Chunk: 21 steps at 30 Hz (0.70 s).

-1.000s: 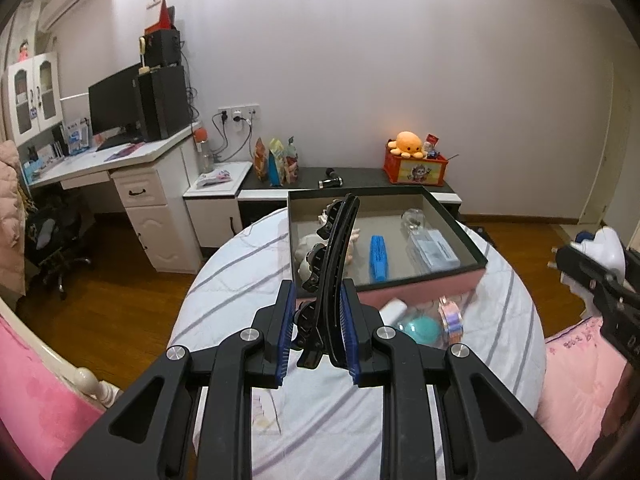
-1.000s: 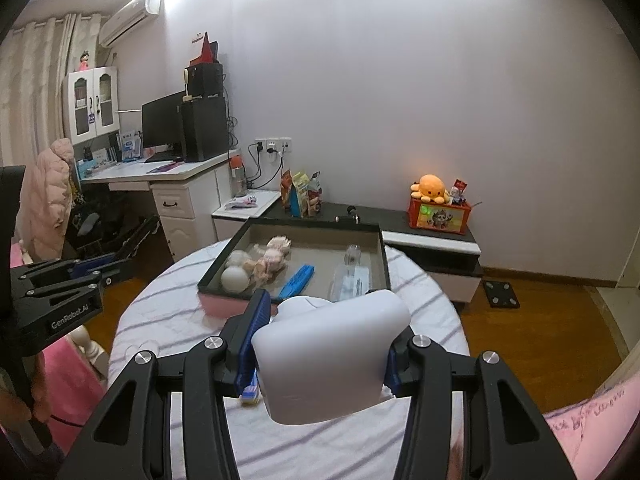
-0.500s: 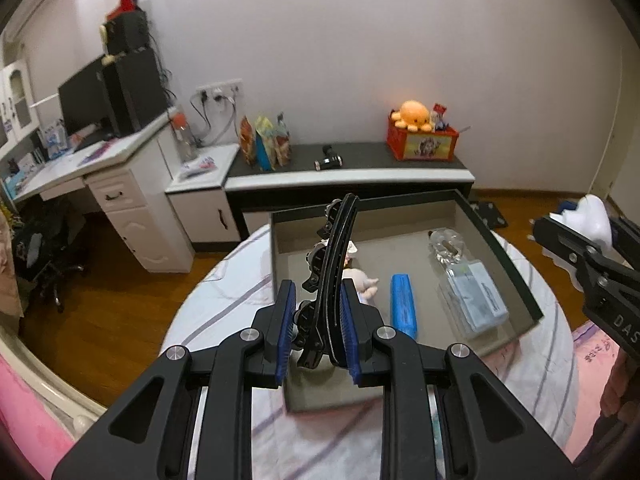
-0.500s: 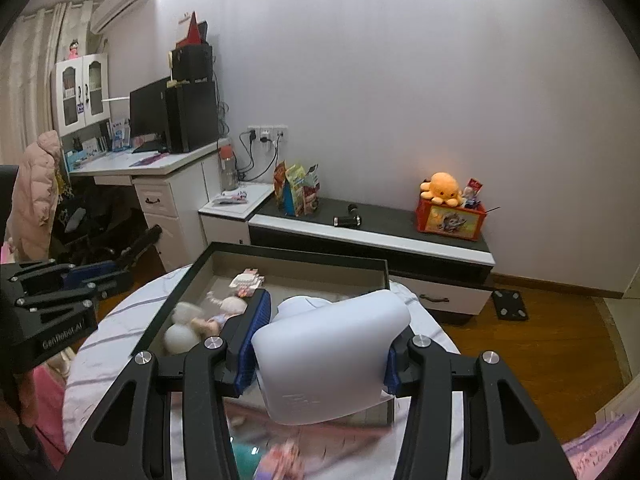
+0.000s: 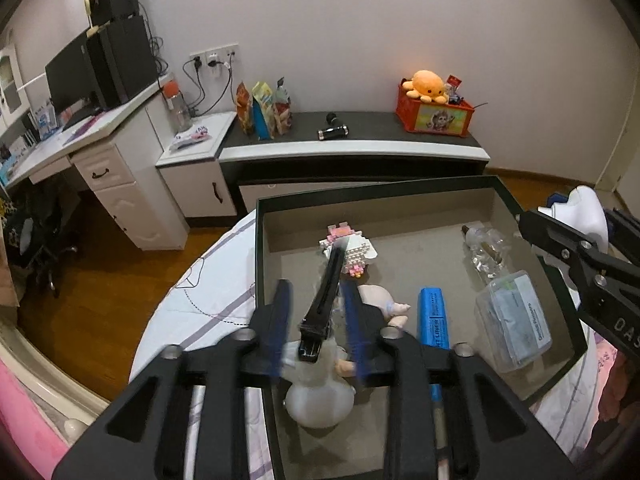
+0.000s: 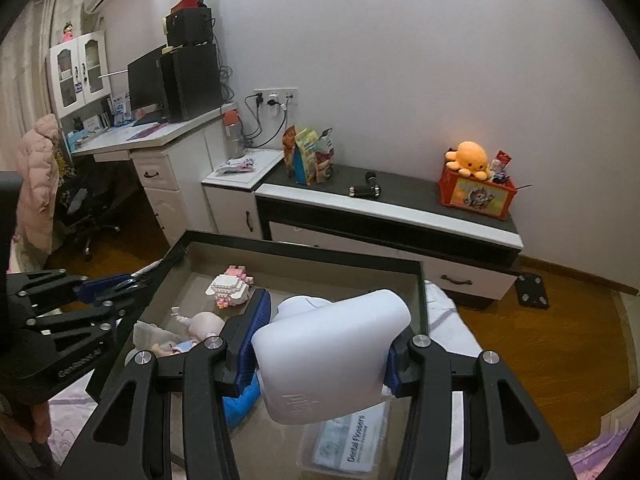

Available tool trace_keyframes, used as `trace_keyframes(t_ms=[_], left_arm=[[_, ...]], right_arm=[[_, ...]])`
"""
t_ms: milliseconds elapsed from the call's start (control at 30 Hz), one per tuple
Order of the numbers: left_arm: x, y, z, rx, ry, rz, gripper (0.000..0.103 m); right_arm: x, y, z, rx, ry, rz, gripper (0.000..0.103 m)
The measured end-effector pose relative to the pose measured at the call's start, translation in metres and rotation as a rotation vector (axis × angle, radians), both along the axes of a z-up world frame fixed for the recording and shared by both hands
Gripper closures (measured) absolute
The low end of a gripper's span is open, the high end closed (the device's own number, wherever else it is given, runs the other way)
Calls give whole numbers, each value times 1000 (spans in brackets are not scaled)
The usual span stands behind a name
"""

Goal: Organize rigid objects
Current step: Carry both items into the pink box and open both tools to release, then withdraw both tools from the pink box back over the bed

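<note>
A dark-rimmed box (image 5: 384, 194) with a grey floor sits on the round table. My left gripper (image 5: 316, 300) is over its near left part with its jaws apart; a black hair clip (image 5: 326, 300) hangs blurred between them, free of the blue pads (image 5: 280, 320). Below lie a doll with a white skirt (image 5: 320, 396), a pink-and-white block toy (image 5: 350, 250), a blue case (image 5: 432, 320), a clear bottle (image 5: 486, 254) and a clear floss box (image 5: 514, 320). My right gripper (image 6: 324, 344) is shut on a white plastic object (image 6: 328, 356) above the box (image 6: 300, 248).
The table has a striped white cloth (image 5: 208, 296). Behind it stand a low dark TV cabinet (image 5: 352, 148) with snack bags and an orange octopus toy (image 5: 428, 86), and a white desk (image 5: 100, 148) at the left. The right gripper's arm (image 5: 580, 264) reaches over the box's right rim.
My left gripper has moved forward over the box and opened, letting go of the black hair clip. My right gripper has moved over the box, still holding the white object.
</note>
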State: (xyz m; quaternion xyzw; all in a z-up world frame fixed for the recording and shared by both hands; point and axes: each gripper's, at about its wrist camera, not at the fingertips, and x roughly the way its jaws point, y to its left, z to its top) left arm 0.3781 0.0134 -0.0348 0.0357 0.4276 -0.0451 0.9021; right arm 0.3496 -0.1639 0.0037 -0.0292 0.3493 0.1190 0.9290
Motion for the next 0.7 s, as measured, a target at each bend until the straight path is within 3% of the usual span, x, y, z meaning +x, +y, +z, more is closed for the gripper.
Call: trace_keyframes(t_ms=[33, 67, 133, 167, 700], left_arm=[[2, 1, -1, -1, 7, 10, 22], [2, 3, -2, -4, -3, 25, 5], [-1, 5, -1, -6, -35, 33, 5], [-1, 4, -1, -5, -32, 33, 5], [3, 6, -7, 10, -10, 31, 5]], right_arm=[[2, -1, -1, 16, 7, 3, 53], [3, -3, -3, 40, 17, -2, 50], [7, -10, -3, 63, 30, -44, 25], [7, -11, -2, 63, 18, -58, 24], [11, -3, -7, 6, 34, -53, 24]])
